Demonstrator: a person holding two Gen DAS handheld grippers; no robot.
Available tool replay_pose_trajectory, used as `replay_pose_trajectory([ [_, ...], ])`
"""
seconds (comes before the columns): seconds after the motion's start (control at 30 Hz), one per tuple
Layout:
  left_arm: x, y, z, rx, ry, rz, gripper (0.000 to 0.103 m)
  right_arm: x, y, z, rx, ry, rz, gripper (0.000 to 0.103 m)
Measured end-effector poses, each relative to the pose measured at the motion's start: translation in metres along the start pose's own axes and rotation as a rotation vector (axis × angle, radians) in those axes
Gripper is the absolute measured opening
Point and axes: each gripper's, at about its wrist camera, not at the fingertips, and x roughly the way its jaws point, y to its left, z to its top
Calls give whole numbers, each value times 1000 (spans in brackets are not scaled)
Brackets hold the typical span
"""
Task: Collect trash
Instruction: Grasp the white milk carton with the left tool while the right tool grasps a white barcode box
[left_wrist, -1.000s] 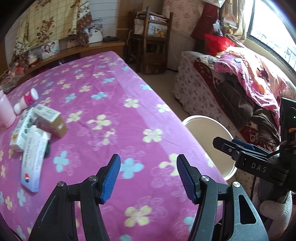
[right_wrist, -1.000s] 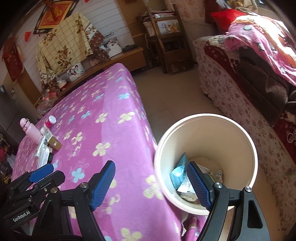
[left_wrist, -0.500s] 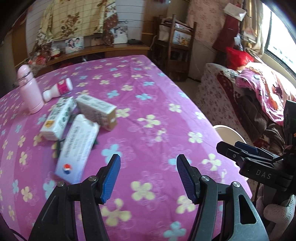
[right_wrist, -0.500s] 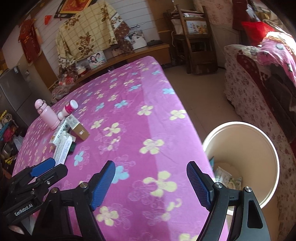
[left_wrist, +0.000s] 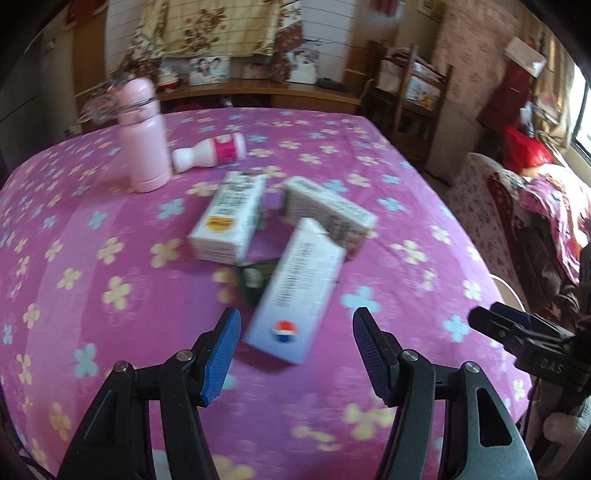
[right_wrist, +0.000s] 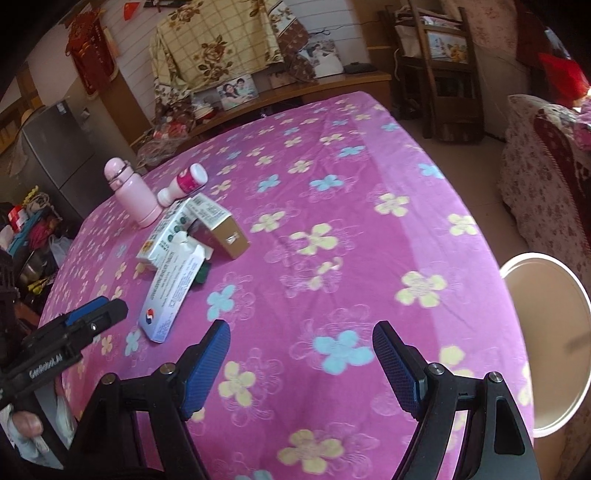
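Three cardboard cartons remain on the purple flowered surface (right_wrist: 332, 229): a long white carton with a red-and-blue roundel (left_wrist: 295, 288), a white carton with a yellow patch (left_wrist: 229, 218) and a white-and-tan carton (left_wrist: 328, 214), over a small dark green packet (left_wrist: 255, 277). A white-and-pink bottle (left_wrist: 210, 151) lies beside an upright pink flask (left_wrist: 142, 136). Left tongs (left_wrist: 293, 350) hover open and empty just short of the roundel carton; right tongs (right_wrist: 301, 363) open, empty. The cream round bin (right_wrist: 546, 332) stands off the surface's right edge; contents not visible. Judgement: collection unfinished, carton pickup next.
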Motion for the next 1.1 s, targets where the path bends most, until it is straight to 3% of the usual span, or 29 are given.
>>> replay_pose_trajectory([
  [0.33,20,43,31,-41,5,51,67,34,31,25,-77,32,54,82],
  [0.83,98,58,81,-10,95,99,67,110,78,109,-220,84,114,82],
  [1.07,121,60,93,-5,118,106,67,143,89,120,-276,121,130,82],
  [1.1,122,61,94,-7,118,104,67,144,91,120,-285,117,134,77],
])
